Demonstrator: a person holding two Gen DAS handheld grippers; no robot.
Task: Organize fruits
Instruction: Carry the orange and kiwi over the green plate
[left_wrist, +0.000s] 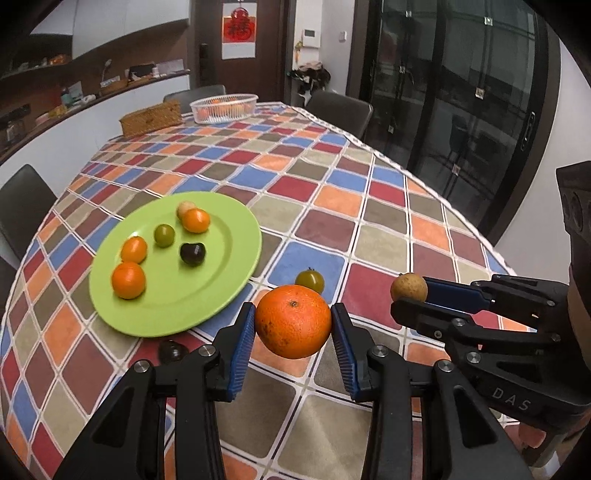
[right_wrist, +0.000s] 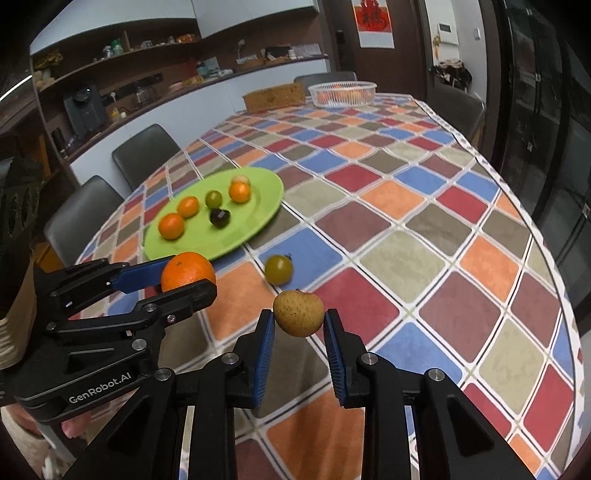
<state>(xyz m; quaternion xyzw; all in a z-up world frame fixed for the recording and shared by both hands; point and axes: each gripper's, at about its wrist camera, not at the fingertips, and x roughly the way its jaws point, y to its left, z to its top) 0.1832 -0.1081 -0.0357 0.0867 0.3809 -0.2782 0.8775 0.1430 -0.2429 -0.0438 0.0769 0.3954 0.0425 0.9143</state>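
Checked tablecloth, woven box, dark chairs around.

One green plate. Four oranges, two green tomatoes, two dark fruits, two tan fruits, two tongs, two baskets.

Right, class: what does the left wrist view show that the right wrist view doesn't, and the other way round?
Only the left wrist view shows a dark fruit on the cloth near the plate's front rim. Only the right wrist view shows the coffee machine on the counter. Both show the green plate of fruit, the left gripper holding the orange, and the right gripper holding the brown fruit.
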